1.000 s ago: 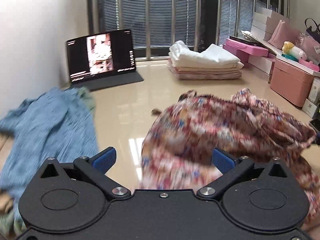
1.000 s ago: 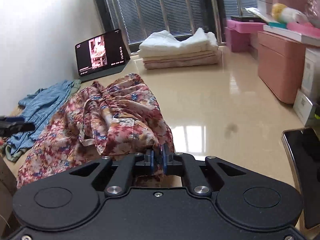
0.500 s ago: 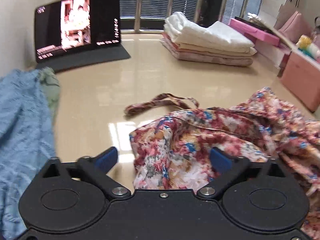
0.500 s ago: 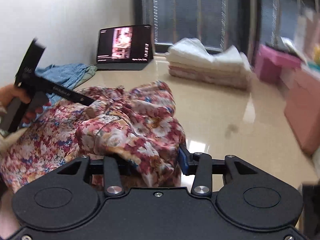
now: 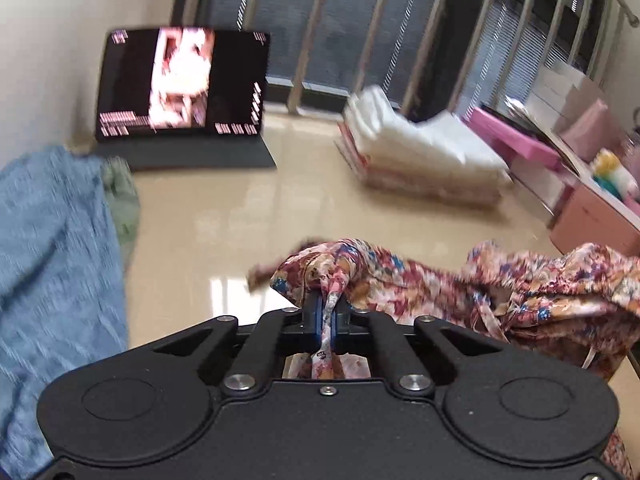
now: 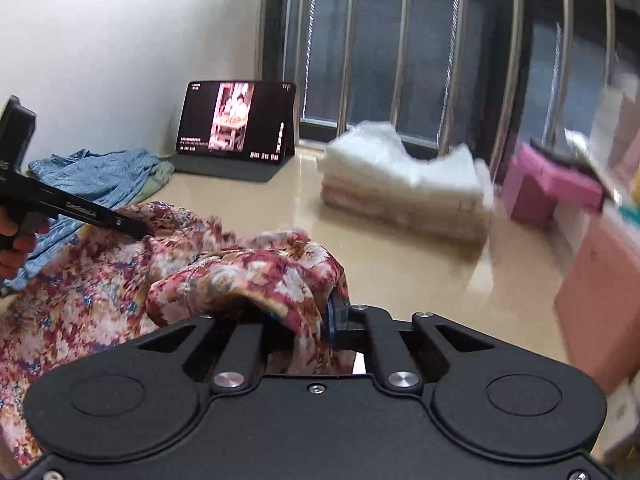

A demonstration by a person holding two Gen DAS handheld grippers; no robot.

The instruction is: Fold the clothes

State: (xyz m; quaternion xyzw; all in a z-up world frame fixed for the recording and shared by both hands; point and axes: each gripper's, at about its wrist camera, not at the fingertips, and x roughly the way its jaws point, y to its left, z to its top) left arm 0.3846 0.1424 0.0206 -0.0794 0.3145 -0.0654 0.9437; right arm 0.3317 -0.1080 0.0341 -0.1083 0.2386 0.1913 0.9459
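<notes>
While both my grippers have hold of the same floral garment [image 5: 500, 288], which lies crumpled on the glossy table [image 5: 224, 224] in front of me, the thing most likely to go wrong is that I have pinched the wrong bits. My left gripper [image 5: 329, 312] is clamped fully shut on a thin twisted strand of the cloth, perhaps a strap or a bunched edge, and if I lift and spread from there the fabric may hang lopsided or the narrow strip may slide out of the pads. My right gripper [image 6: 316, 316] is closing on a thick fold that drapes over the left finger and hides it, so I cannot tell how many layers are between the pads; a grab through several layers would keep the garment from opening flat. Pulling the two holds apart too sharply could also drag the cloth toward the blue garment [image 6: 100, 176] heaped at the left, near the tablet [image 6: 236, 120], and tangle the two. The folded stack [image 6: 404, 188] by the window is well apart and in little danger. Both my hands tilt the grippers moderately downward toward the table. In the right wrist view my left hand [image 6: 16, 240] wraps the handle at the left edge, its gripper reaching in across the floral cloth.
</notes>
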